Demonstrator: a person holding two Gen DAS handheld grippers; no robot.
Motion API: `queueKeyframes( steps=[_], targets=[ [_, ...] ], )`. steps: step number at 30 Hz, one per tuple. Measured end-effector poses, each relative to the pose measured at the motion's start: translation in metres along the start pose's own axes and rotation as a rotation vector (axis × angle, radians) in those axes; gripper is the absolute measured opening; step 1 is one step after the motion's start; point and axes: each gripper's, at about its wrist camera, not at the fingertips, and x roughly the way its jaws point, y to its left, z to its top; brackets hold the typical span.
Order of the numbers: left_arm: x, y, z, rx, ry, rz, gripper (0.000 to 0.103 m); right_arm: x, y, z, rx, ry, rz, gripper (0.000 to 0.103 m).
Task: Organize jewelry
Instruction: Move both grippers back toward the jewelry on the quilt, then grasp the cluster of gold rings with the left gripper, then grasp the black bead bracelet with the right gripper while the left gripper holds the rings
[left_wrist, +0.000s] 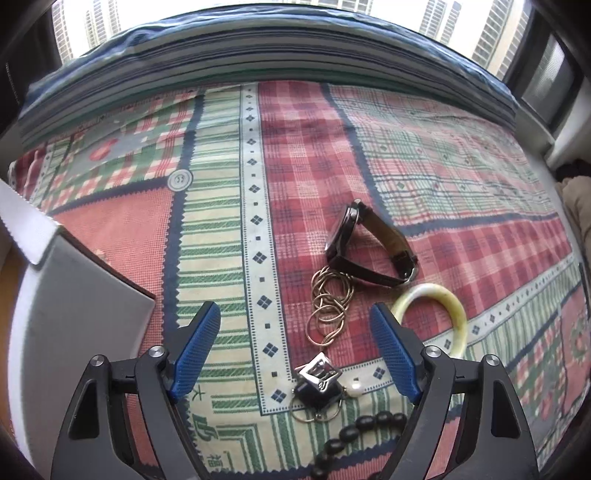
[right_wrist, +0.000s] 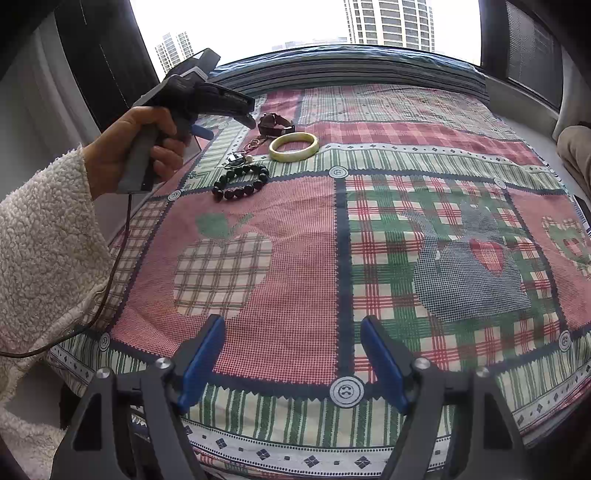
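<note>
I read the left gripper (left_wrist: 295, 332) as nearer: fingers wide, empty, hovering over the jewelry cluster near the bedspread's (left_wrist: 303, 147) far-left edge. The chain (left_wrist: 328, 302) lies just ahead between its tips, long axis running away from me (watch (left_wrist: 369, 245) beyond). The right gripper (right_wrist: 291, 354), wide and empty, sits well apart.

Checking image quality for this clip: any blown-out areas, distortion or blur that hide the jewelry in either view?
Left wrist view: windows overexposed, strong fisheye bending at the edges, yet the watch and chain are sharp. Right wrist view: sky blown out; the bangle and bead bracelet are small but legible.
</note>
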Motion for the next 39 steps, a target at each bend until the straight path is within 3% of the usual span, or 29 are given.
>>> queueKeyframes(
  steps=[5,6,7,9,11,19,29,35,39],
  targets=[
    [0.020,-0.022,-0.007,0.134,0.005,0.055,0.070,0.008,-0.008,-0.004,0.020,0.028,0.000,0.077],
    [0.017,-0.022,-0.009,0.134,-0.028,0.046,0.066,0.009,-0.009,-0.005,0.025,0.034,0.002,0.077],
    [0.018,-0.022,-0.008,0.127,-0.030,0.028,0.059,0.010,-0.010,-0.006,0.030,0.037,0.005,0.077],
    [0.015,-0.018,-0.006,0.109,-0.041,0.015,0.020,0.010,-0.010,-0.006,0.035,0.034,0.008,0.077],
    [0.013,-0.011,-0.005,0.082,-0.019,-0.007,0.012,0.008,-0.010,-0.006,0.033,0.025,0.007,0.077],
    [-0.053,0.032,-0.031,-0.079,-0.056,-0.138,0.011,0.002,-0.014,-0.004,0.046,0.004,0.004,0.077],
    [-0.159,0.058,-0.086,-0.107,-0.172,-0.238,0.011,-0.010,-0.008,0.012,0.050,-0.008,0.052,0.077],
    [-0.197,0.074,-0.117,-0.098,-0.203,-0.220,0.011,0.014,-0.005,0.046,0.079,0.165,0.177,0.077],
    [-0.209,0.087,-0.141,-0.107,-0.212,-0.193,0.011,0.035,-0.001,0.085,0.145,0.195,0.282,0.077]
  ],
)
